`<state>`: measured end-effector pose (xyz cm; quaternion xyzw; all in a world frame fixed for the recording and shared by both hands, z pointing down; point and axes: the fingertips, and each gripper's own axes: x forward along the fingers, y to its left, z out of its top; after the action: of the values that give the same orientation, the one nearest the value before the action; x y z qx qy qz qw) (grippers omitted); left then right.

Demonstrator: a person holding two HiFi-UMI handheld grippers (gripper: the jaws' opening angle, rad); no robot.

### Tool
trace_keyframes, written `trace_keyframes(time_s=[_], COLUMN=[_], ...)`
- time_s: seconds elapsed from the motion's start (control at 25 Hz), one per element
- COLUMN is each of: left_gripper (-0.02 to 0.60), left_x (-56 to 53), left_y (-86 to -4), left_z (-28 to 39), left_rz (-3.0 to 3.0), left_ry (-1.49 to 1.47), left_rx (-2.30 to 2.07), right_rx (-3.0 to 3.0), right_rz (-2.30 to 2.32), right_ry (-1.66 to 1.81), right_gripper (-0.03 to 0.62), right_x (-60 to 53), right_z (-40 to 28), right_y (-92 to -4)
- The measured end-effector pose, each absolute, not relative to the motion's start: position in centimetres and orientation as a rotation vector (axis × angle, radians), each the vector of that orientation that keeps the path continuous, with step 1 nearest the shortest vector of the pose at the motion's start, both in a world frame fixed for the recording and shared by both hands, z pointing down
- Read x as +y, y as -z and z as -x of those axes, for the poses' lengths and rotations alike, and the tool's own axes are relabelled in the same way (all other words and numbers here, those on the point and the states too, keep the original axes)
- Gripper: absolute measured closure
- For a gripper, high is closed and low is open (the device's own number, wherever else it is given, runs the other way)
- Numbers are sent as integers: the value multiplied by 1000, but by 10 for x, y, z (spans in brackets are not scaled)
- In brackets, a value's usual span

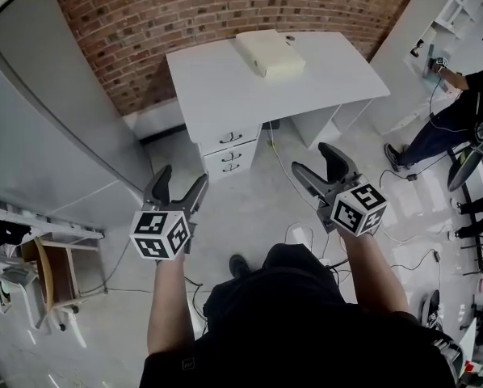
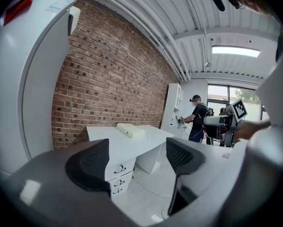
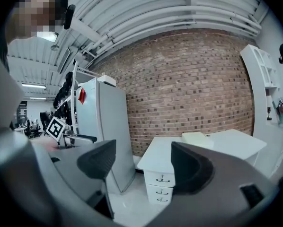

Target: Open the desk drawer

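Both our left gripper (image 1: 181,178) and right gripper (image 1: 314,160) gape wide and empty, well apart from the white rectangular worktop (image 1: 225,79) with its closed white drawers (image 1: 229,138).

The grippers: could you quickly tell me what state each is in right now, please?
Left gripper: open, nothing between its jaws.
Right gripper: open, nothing between its jaws.

The person wears a black short-sleeved shirt (image 1: 306,322), and a dark shoe (image 1: 239,265) shows just ahead of it. To either side of the shirt, the grey two-jaw left gripper (image 1: 182,178) and right gripper (image 1: 312,160) have black textured pads (image 2: 89,164). Each carries a white cube with black square markers (image 1: 161,234).
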<state>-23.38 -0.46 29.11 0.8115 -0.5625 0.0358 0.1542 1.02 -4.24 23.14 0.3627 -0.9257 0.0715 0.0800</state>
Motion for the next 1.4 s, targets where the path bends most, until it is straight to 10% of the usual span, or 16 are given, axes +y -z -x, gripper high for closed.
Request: trace_keyframes(time_s=[1.4], left_gripper=[209], left_x=[-193], left_y=[-400], left_z=[170], left_rz=[-2147], left_ry=[-440], left_rx=[-1457], right_rx=[-2754], right_rz=[-710], right_ry=[-442], right_gripper=[263], right_x=[-234], right_z=[19], right_y=[-380])
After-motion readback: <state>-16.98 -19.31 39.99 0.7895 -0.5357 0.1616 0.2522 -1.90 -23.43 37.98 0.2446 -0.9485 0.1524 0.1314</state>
